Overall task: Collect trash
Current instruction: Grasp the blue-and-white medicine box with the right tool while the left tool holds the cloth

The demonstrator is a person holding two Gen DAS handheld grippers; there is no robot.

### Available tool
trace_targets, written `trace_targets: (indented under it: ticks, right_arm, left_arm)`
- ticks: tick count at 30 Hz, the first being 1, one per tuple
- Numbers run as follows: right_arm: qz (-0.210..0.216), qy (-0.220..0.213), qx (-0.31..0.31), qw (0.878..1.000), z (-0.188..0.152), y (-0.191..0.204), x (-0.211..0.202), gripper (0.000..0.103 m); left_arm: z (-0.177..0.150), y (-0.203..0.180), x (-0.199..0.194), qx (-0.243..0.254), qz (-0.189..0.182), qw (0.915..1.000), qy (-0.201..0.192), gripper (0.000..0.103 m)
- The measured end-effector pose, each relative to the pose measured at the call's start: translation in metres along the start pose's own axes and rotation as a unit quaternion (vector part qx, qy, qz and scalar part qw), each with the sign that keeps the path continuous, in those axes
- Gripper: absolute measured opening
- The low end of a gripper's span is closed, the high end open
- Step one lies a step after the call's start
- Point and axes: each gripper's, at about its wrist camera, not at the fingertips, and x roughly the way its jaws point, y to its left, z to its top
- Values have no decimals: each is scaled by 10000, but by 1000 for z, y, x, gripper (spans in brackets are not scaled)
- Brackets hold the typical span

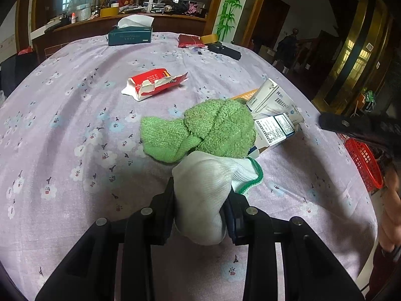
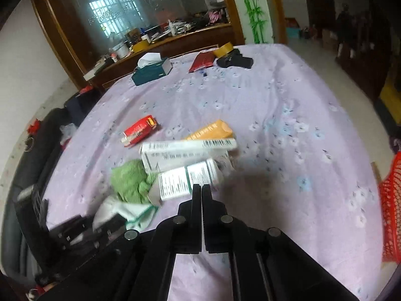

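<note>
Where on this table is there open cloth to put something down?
Bare cloth lies on the left, between the red pack, the tissue box and the left edge. Another wide patch runs right of the cartons toward the red basket. The middle is crowded: green cloth, white cloth and cartons touch or overlap.

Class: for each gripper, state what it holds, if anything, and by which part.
The left gripper clamps the white sock across its middle, near the green-trimmed cuff. The right gripper is shut and holds nothing.
</note>
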Motion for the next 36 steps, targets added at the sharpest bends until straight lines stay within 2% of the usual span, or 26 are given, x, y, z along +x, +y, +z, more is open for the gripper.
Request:
trace_targets:
  ticks: [3, 6, 7, 9, 10, 13, 15, 18, 20, 22, 25, 27, 30, 32, 34, 36]
  right_arm:
    - [232, 274, 159, 9992, 13, -10, 25, 2]
    - [90, 312, 169, 9993, 21, -15, 39, 2]
    - [168, 374, 265, 9988, 24, -21, 47, 4]
    - [79, 414, 389, 9984, 26, -29, 53, 19]
    - [163, 517, 435, 9976, 24, -31, 55, 19]
    - [401, 647, 415, 9962, 12, -28, 46, 21]
    - [602, 838, 355, 9940, -1, -23, 39, 27]
    - [876, 1168, 50, 9893, -28, -4, 22, 29]
    - [1054, 1138, -332, 9873, -36, 12, 6, 29]
    - [838, 910, -664, 9901, -33, 21, -7, 32]
    - [340, 510, -1231, 9905, -19, 27, -11, 45]
    - [134, 417, -1366, 9897, -7, 26, -1, 45]
    - [217, 418, -1268, 9908, 10, 19, 18, 45]
    - [385, 648, -1199, 9899, 17, 13, 37, 45]
    - [328, 707, -1172, 9900, 19, 9, 48, 45]
    - [656, 977, -1023, 9878, 16, 3, 57, 45]
  left_arm:
    - [0, 0, 1, -32, -28, 10000, 10, 32]
    - [1, 2, 0, -61, -56, 10000, 19, 32]
    - [1, 1, 0, -64, -64, 10000, 21, 32]
    - [1, 2, 0, -73, -67, 10000, 11, 32]
    - [1, 2, -1, -80, -78, 9999, 3, 32]
    - [1, 4, 0, -109, -102, 9999, 13, 32]
    - [1, 5, 0, -139, -126, 9998, 14, 32]
    - [1, 5, 0, -156, -146, 9998, 23, 32]
    - [2, 5, 0, -152, -147, 9998, 16, 32]
    - [2, 5, 1, -145, -139, 9998, 26, 32]
    - [2, 6, 1, -150, -139, 9998, 32, 32]
    - [2, 6, 1, -152, -133, 9998, 31, 32]
    - [2, 6, 1, -154, -127, 9998, 34, 32]
    - [2, 7, 1, -158, -132, 9998, 37, 32]
    - [2, 6, 1, -158, -137, 9998, 35, 32]
    - [2, 7, 1, -157, -139, 9998, 36, 32]
